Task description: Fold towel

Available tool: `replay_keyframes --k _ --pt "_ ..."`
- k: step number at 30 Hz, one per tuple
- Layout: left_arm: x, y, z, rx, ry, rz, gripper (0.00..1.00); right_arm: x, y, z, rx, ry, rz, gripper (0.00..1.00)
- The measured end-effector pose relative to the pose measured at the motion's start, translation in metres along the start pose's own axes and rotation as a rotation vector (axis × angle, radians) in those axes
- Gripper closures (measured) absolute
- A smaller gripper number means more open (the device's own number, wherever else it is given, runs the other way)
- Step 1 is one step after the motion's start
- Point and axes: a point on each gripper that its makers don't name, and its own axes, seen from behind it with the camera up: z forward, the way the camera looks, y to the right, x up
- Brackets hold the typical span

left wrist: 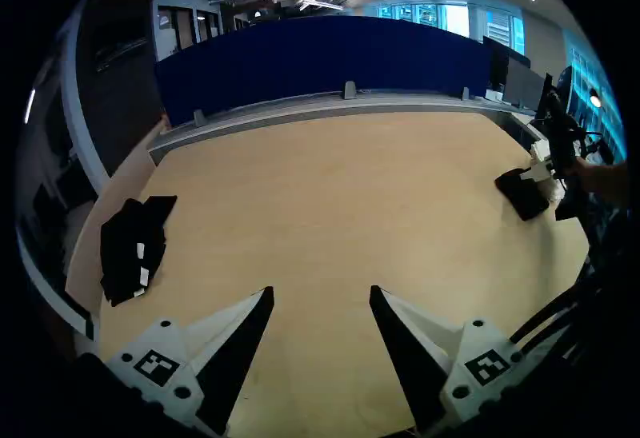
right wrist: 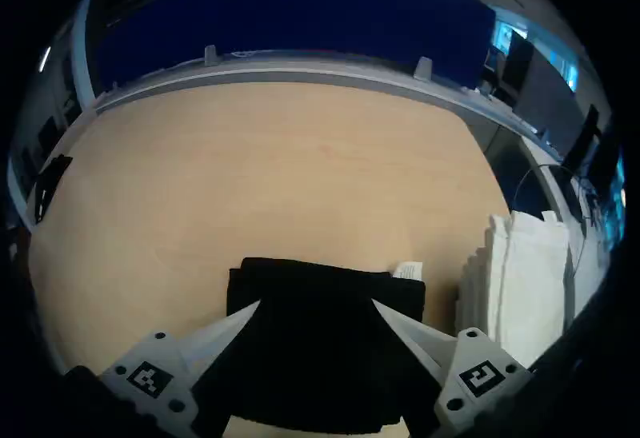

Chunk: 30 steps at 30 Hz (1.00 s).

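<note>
A folded black towel (right wrist: 324,358) with a small white tag (right wrist: 408,268) lies on the wooden table right under my right gripper (right wrist: 316,304). Its white fingers (right wrist: 232,322) stand wide apart on either side of the cloth, so it is open. From the left gripper view that towel (left wrist: 524,192) sits at the table's far right, with the right gripper (left wrist: 548,173) and a hand (left wrist: 604,178) over it. My left gripper (left wrist: 320,292) hovers open above bare table. A loose heap of black towels (left wrist: 132,246) lies to its left.
A stack of folded white cloth (right wrist: 520,278) stands just right of the black towel. The blue partition (left wrist: 320,58) and a grey rail (left wrist: 336,106) bound the table's far edge. Monitors and cables (left wrist: 560,118) crowd the right side.
</note>
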Motion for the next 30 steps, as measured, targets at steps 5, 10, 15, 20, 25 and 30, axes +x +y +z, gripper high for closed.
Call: replay_keyframes --k 5,10,15,20,25,30 --pt "0.002 0.0 -0.001 -0.008 0.01 0.004 0.12 -0.003 -0.003 -0.011 -0.007 0.015 0.004 0.12" --pt "0.003 0.0 -0.002 -0.016 0.019 0.006 0.12 -0.01 -0.007 -0.027 -0.013 0.04 0.021 0.12" --pt "0.006 -0.001 -0.003 -0.024 0.032 0.002 0.12 -0.016 -0.014 -0.044 -0.024 0.09 0.043 0.12" --pt "0.008 -0.002 -0.004 -0.035 0.042 0.004 0.12 -0.016 -0.022 -0.062 -0.036 0.166 0.071 0.12" --pt "0.009 0.0 -0.006 -0.044 0.052 0.007 0.12 -0.012 -0.029 -0.083 -0.053 0.252 0.089 0.12" --pt "0.008 0.002 -0.009 -0.053 0.06 0.009 0.12 -0.002 -0.035 -0.104 -0.075 0.354 0.1 0.12"
